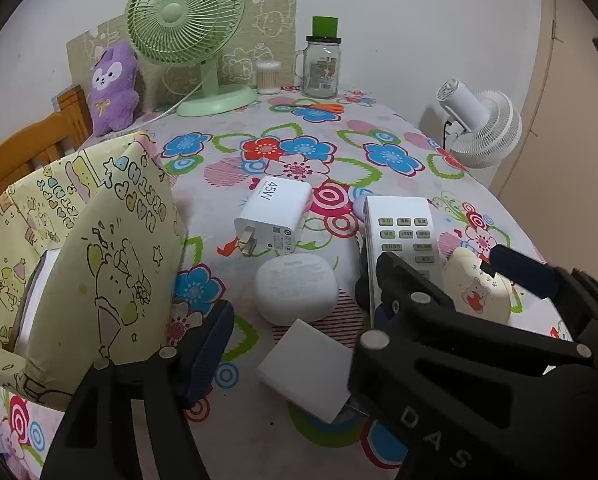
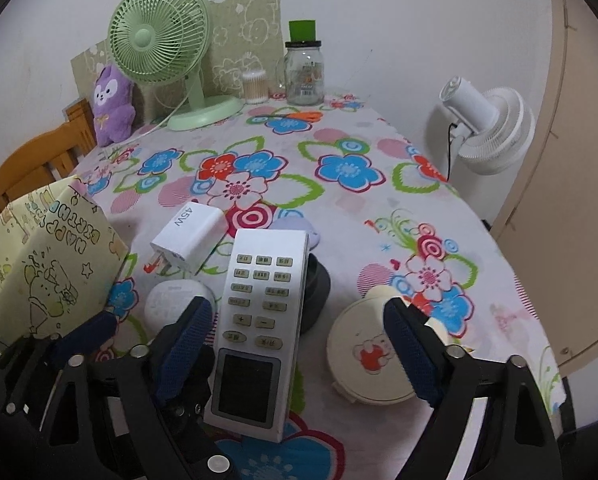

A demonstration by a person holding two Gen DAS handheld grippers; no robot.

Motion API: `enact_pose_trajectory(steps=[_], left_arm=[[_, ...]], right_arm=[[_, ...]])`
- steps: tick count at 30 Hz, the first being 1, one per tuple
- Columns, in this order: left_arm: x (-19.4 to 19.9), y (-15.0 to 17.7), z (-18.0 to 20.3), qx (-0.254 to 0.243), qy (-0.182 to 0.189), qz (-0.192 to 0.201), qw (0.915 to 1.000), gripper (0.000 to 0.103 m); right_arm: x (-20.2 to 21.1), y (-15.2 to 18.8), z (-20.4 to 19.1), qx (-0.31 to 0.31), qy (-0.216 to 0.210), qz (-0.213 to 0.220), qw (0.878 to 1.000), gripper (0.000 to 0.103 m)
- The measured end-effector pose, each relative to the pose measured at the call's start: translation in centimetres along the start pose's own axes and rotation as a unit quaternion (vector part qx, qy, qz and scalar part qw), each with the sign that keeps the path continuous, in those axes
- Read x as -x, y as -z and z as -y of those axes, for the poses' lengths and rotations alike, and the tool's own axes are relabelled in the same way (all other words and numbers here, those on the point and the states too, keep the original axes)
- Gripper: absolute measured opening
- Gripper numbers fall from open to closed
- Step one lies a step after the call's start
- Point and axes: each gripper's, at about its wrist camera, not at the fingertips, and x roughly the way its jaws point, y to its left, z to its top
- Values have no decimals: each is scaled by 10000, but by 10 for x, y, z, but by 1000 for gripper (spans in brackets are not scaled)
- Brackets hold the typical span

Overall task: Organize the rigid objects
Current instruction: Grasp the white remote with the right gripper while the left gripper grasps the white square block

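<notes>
Right wrist view: right gripper [image 2: 299, 344] gapes wide around the remote [image 2: 259, 308], unpinched; left gripper [image 1: 299, 328] hangs open over a white block [image 1: 307, 364], likely bound for the bag [image 1: 99, 248].

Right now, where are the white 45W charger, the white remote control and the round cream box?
white 45W charger [image 1: 277, 216]: left wrist view, top face.
white remote control [image 2: 259, 304]: right wrist view, keypad.
round cream box [image 2: 365, 354]: right wrist view, lid.

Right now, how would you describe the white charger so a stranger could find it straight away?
Start at the yellow gift bag on the floral tablecloth. Just right of it, beyond the round white case, lies the white charger. Unlike its neighbours it is boxy, with metal prongs and "45W" printed on top.
</notes>
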Motion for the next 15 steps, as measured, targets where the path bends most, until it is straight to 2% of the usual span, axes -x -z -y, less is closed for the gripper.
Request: enact_pose_trajectory(steps=[9,10,15], left_arm=[[-5,3,-5,122,-142,-21,9998,74],[-8,4,-7,158,-128,-102,9997,72],[-12,7,-10,300,52,-219,9993,71]], right_arm=[[-11,2,-7,16,-182,-183,9997,74],[-13,2,-8,47,-167,-248,9995,69],[-17,3,-10,52,-296,-322,9990,63]])
